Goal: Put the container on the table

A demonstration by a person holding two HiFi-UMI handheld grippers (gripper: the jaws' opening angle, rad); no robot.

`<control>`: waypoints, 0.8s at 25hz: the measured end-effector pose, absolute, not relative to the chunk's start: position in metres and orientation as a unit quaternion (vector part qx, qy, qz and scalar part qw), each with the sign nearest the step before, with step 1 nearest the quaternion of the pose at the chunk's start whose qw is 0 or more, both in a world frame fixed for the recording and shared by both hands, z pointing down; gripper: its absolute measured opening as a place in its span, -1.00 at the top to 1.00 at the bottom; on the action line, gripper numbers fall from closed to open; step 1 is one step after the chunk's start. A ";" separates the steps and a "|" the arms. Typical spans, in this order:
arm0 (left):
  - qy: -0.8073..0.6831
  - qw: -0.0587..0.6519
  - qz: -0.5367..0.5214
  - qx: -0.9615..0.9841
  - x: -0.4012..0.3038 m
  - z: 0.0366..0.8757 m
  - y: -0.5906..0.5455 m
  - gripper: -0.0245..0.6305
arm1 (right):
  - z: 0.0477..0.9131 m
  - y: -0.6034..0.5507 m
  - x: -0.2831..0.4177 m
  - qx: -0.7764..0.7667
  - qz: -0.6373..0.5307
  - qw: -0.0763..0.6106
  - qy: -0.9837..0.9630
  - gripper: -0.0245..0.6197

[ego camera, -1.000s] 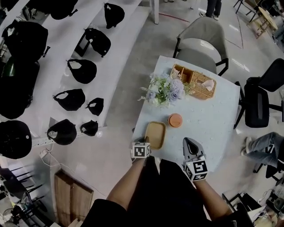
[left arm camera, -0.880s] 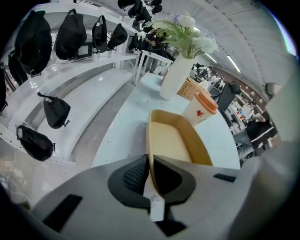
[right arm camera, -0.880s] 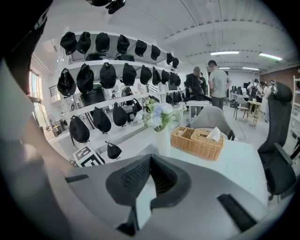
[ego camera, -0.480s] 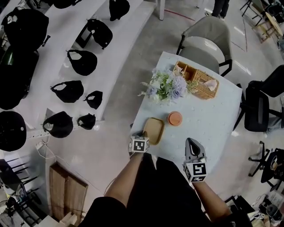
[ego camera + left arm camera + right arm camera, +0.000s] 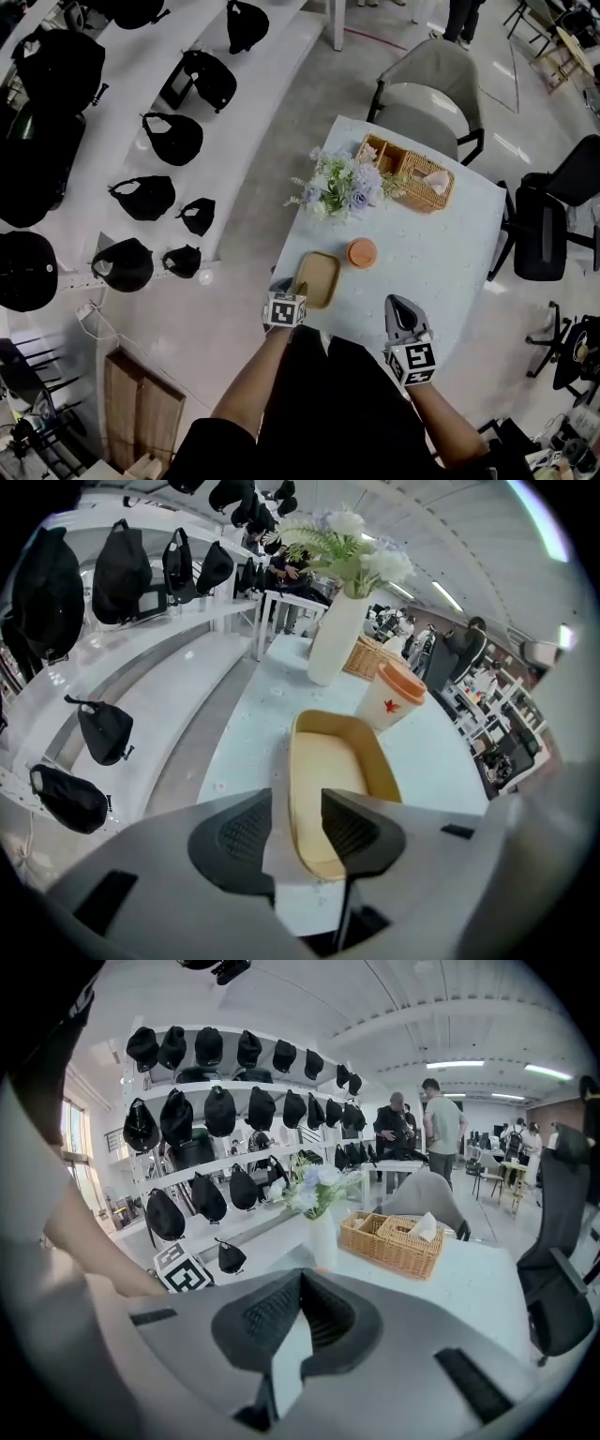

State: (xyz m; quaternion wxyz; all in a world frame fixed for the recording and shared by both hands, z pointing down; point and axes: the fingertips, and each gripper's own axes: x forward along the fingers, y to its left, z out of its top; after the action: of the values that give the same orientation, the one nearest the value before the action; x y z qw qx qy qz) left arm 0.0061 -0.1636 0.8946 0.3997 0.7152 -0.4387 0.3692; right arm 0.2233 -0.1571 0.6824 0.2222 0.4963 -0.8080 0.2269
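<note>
Now the left gripper (image 5: 298,829) is opening its jaws astride the container's (image 5: 330,761) near rim; the right gripper (image 5: 302,1288), right of the container, is closed and empty.

The container (image 5: 333,771) looks matt and smooth (perhaps pressed fibre); the worktop (image 5: 431,272) is smooth; the basket (image 5: 389,1249) is woven wicker.

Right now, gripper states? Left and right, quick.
Left gripper: jaws opening, near rim of the container between them, pads off it.
Right gripper: shut, empty.
</note>
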 end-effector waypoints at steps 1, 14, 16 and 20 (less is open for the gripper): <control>-0.441 0.396 0.367 0.717 0.005 0.890 -0.164 0.48 | 0.681 -0.156 0.226 0.498 0.227 0.220 -0.807 0.92; -0.470 0.344 0.255 0.772 0.039 0.733 -0.154 0.47 | 0.648 -0.138 0.267 0.523 0.230 0.186 -0.800 0.93; -0.469 0.317 0.236 0.790 0.050 0.700 -0.157 0.47 | 0.641 -0.141 0.270 0.524 0.218 0.184 -0.803 0.92; -0.468 0.287 0.167 0.819 0.068 0.633 -0.169 0.47 | 0.613 -0.143 0.283 0.550 0.211 0.165 -0.791 0.92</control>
State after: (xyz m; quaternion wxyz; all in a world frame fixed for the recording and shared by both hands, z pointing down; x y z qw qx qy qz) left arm 0.0677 -0.1692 0.6330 0.2873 0.8190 -0.4677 0.1672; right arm 0.2835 -0.1433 0.6126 0.1648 0.5503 -0.7908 0.2112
